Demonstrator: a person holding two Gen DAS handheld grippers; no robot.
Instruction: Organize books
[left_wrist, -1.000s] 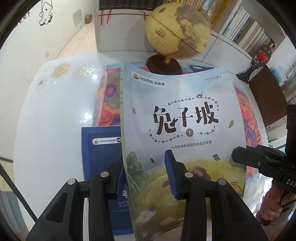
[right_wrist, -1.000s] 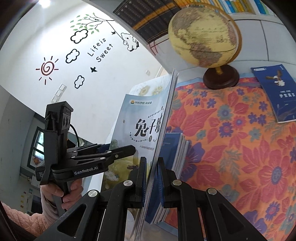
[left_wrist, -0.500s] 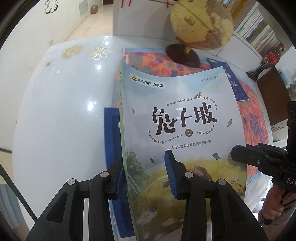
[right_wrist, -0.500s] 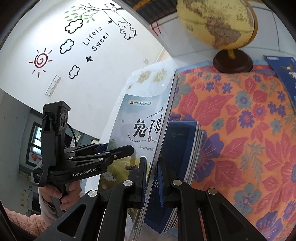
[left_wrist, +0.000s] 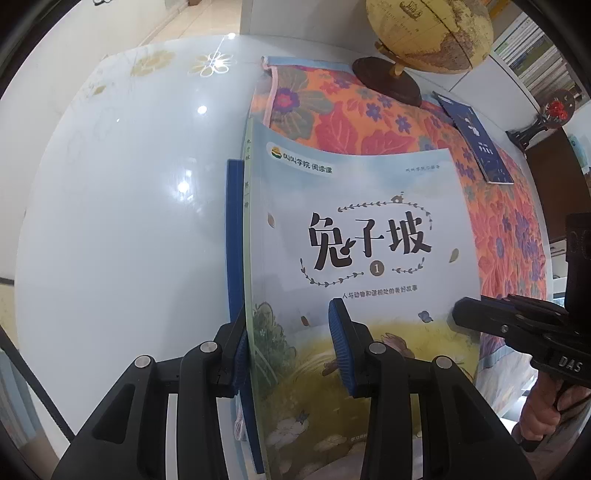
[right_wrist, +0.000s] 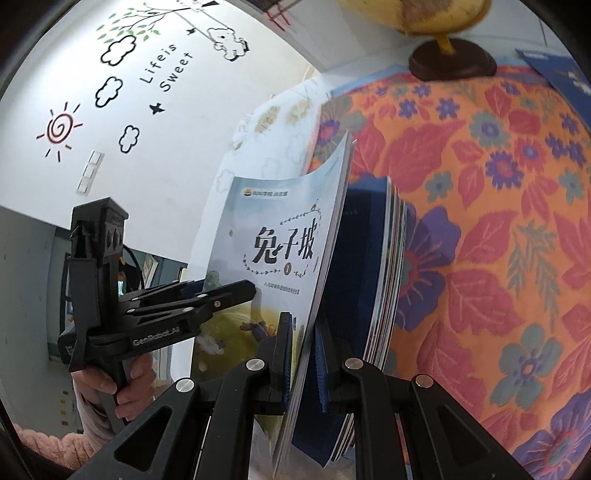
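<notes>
- left hand-held gripper (left_wrist: 291, 350) and right hand-held gripper (right_wrist: 304, 363) each pinched the pale book (left_wrist: 354, 236).
- blue stack (right_wrist: 365, 266) lay directly beneath, long axis parallel, both equally near.

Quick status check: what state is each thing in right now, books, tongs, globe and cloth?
Pale-blue picture book: closed, held tilted above the stack.
Left tongs: shut on the book's spine side.
Right tongs: shut on the book's open page edge.
Blue book stack: lying flat under the held book.
Lone blue book: flat, closed, apart from the stack.
Globe: upright on its stand.
Floral cloth: spread flat.
</notes>
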